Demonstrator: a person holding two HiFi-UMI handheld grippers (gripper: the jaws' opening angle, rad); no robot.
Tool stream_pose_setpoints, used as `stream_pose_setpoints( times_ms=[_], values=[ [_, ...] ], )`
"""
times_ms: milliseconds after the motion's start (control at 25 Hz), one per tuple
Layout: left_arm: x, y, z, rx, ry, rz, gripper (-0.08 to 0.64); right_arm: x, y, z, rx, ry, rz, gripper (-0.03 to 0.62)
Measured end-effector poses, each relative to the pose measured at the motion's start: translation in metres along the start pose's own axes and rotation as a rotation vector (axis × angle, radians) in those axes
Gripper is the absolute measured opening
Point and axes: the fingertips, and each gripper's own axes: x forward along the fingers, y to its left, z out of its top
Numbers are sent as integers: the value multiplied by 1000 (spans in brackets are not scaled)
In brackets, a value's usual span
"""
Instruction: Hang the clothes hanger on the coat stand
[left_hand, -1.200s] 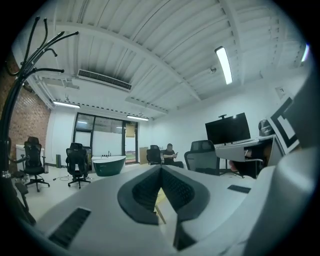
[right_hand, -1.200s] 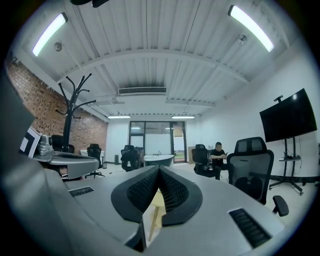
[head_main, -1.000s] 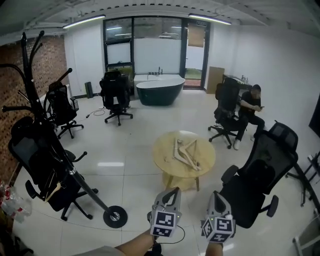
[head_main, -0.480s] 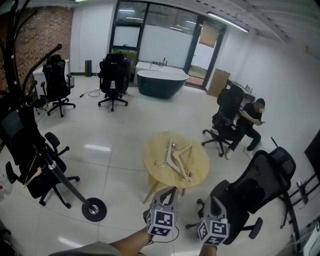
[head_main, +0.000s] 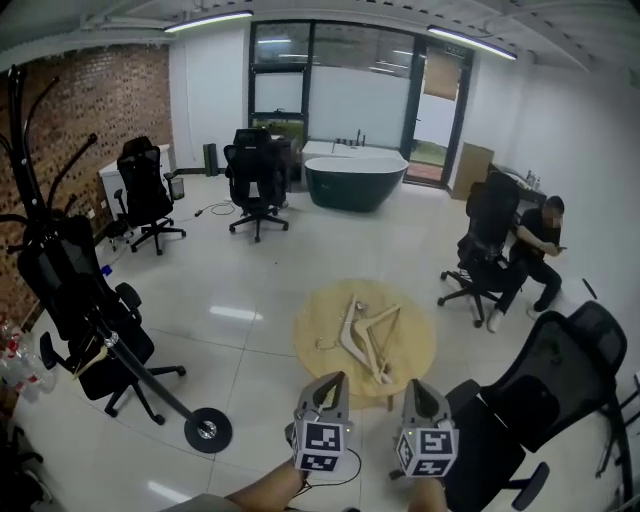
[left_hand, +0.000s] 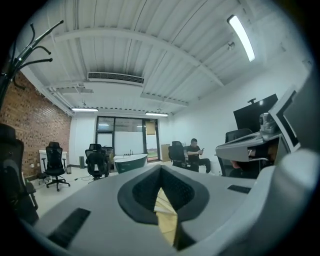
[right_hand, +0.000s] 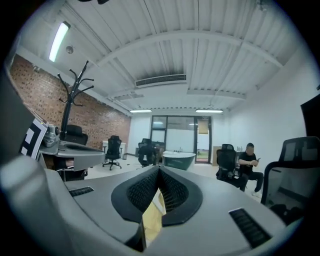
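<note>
The left tongs (head_main: 335, 379) and right tongs (head_main: 413, 385) have drawn nearer the round tabletop (head_main: 312, 342) than a second ago, both shut and empty. The wooden clothes hangers (head_main: 364, 335) lie mid-tabletop, beyond the tips. The coat stand (head_main: 150, 385) leans well off to their left.

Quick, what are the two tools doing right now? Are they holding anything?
Left tool: closed, holding nothing.
Right tool: closed, holding nothing.
</note>
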Motion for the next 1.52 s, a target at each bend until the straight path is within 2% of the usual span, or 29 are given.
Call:
stream_pose_setpoints(
  times_ms=[120, 280, 560, 920, 1080, 1280, 1440, 1520],
  values=[
    [24, -50, -4, -10, -12, 33, 18, 5, -45, -14, -25, -7, 82, 0],
    [50, -70, -16, -10, 24, 98, 18, 27, -75, -30, -28, -3, 157, 0],
    [104, -33, -32, -24, 61, 191, 18, 101, -78, -45, -69, 30, 222, 0],
    [160, 64, -60, -92, 55, 215, 17, 204, -29, -59, -206, 94, 238, 20],
    [190, 80, -74, -117, 78, 207, 17, 245, -27, -73, -229, 131, 267, 31],
    [252, 79, -85, -132, 98, 213, 17, 306, -56, -88, -257, 141, 314, 31],
    [326, 62, -89, -129, 122, 263, 17, 363, -104, -103, -308, 153, 386, 58],
    [374, 51, -92, -154, 125, 281, 18, 399, -136, -116, -351, 167, 428, 79]
  ],
)
